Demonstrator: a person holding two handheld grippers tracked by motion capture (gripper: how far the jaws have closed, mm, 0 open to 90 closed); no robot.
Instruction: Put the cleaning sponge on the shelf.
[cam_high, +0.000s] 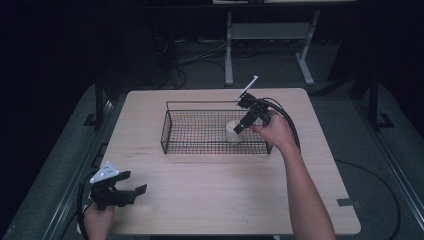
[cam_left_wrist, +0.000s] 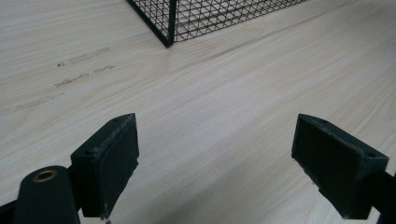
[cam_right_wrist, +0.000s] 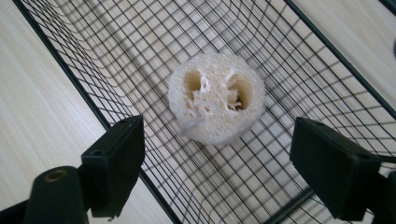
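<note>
The right gripper (cam_high: 240, 127) hangs over the right end of the wire basket (cam_high: 172, 142), jaws spread wide and empty. Directly beneath them a pale loofah sponge (cam_right_wrist: 216, 103) stands on the basket floor, apart from both jaws; the basket's mesh partly veils it from above. The left gripper (cam_high: 141, 189) rests at the table's (cam_high: 225, 200) near left corner, jaws also spread wide, empty.
</note>
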